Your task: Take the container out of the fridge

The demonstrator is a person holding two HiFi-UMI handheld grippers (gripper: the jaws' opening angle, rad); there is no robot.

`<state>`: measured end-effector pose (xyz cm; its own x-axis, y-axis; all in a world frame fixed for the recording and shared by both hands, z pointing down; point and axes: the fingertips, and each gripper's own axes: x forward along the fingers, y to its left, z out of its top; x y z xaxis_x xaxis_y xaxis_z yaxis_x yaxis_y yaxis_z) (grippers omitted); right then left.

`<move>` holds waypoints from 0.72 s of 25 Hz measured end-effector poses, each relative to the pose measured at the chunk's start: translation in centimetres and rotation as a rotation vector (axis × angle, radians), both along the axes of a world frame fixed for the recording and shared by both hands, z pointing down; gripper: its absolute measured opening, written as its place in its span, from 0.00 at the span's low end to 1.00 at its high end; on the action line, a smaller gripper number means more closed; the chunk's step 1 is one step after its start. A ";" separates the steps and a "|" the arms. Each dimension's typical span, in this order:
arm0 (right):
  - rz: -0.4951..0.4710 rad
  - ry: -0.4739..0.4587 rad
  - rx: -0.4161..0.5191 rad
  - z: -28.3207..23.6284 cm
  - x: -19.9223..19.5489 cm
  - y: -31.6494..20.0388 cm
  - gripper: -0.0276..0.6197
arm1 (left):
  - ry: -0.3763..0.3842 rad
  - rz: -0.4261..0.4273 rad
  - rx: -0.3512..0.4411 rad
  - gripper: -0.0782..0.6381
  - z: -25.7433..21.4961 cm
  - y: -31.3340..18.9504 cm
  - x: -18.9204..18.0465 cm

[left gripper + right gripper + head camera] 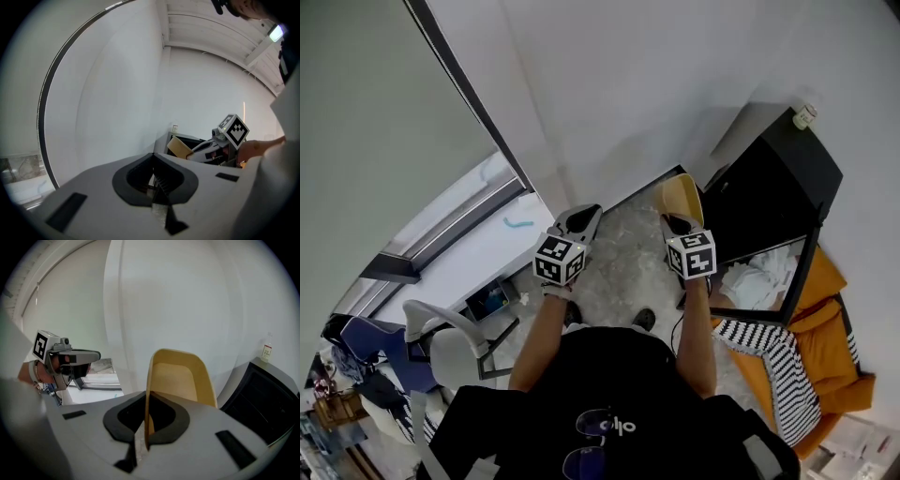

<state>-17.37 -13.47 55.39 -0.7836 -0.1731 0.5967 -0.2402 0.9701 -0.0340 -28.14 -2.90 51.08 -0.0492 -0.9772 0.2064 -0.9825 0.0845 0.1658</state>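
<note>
The black fridge (778, 178) stands on the floor against the white wall, to the right of both claws. Its door seems to be swung open toward the orange cushion (830, 319). The tan container (680, 199) is already outside the fridge, pinched by one side wall in the right claw (677, 225), with its long axis running forward past the jaw tips and only open floor below. The left claw (578, 222), apart to the left, is closed on nothing, and a small bottle (804, 115) sits at the fridge's top back corner.
</note>
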 end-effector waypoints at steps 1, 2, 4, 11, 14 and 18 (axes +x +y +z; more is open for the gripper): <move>-0.001 0.000 0.000 0.0 0.0 0.0 0.06 | 0.000 0.000 -0.001 0.12 0.0 0.0 0.0; -0.002 0.001 -0.001 0.1 0.0 0.0 0.06 | 0.000 0.000 -0.001 0.12 0.0 -0.1 0.0; -0.004 0.002 -0.004 0.2 0.0 0.0 0.06 | 0.000 0.001 -0.001 0.12 0.1 -0.2 0.1; -0.004 0.005 -0.003 0.2 0.1 0.1 0.06 | 0.001 0.003 0.008 0.12 -0.2 -0.4 0.1; -0.002 0.007 -0.002 0.2 0.0 -0.1 0.06 | 0.003 0.005 0.007 0.12 -0.2 -0.5 0.1; -0.001 0.006 -0.001 0.1 -0.2 -0.5 0.06 | 0.004 0.005 0.007 0.12 -0.1 -0.8 -0.2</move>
